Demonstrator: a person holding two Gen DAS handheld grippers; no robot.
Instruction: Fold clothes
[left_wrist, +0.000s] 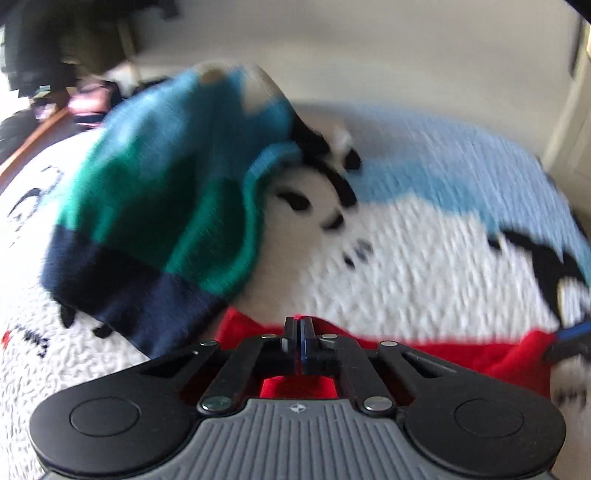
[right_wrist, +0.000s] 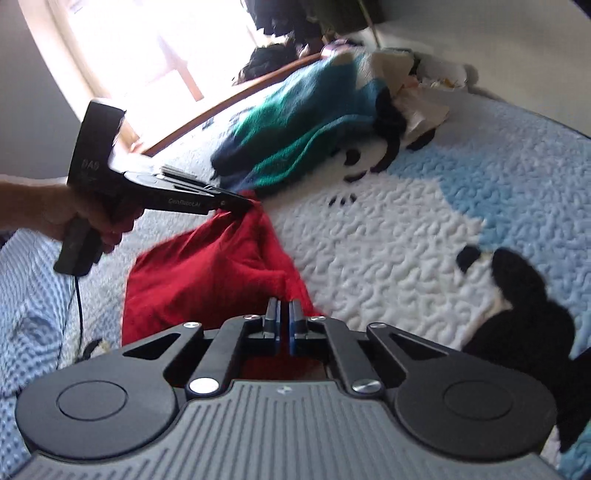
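Observation:
A red garment (left_wrist: 443, 354) lies bunched on the quilted bedspread (left_wrist: 424, 266). In the left wrist view my left gripper (left_wrist: 299, 328) is shut, its tips pinching the garment's near edge. At the right edge of that view my right gripper (left_wrist: 570, 338) nips the garment's other corner. The right wrist view shows the red garment (right_wrist: 207, 280) drawn up between both tools. There my right gripper (right_wrist: 283, 314) is shut on its near corner. My left gripper (right_wrist: 245, 204), held by a hand (right_wrist: 55, 210), pinches the far corner.
A green, blue and navy striped sweater (left_wrist: 155, 206) lies heaped beyond the red garment, also seen as the sweater (right_wrist: 295, 125) near the wooden bed edge (right_wrist: 229, 103). More crumpled clothes (right_wrist: 417, 85) sit behind it. A black cable (right_wrist: 77, 295) hangs from the left tool.

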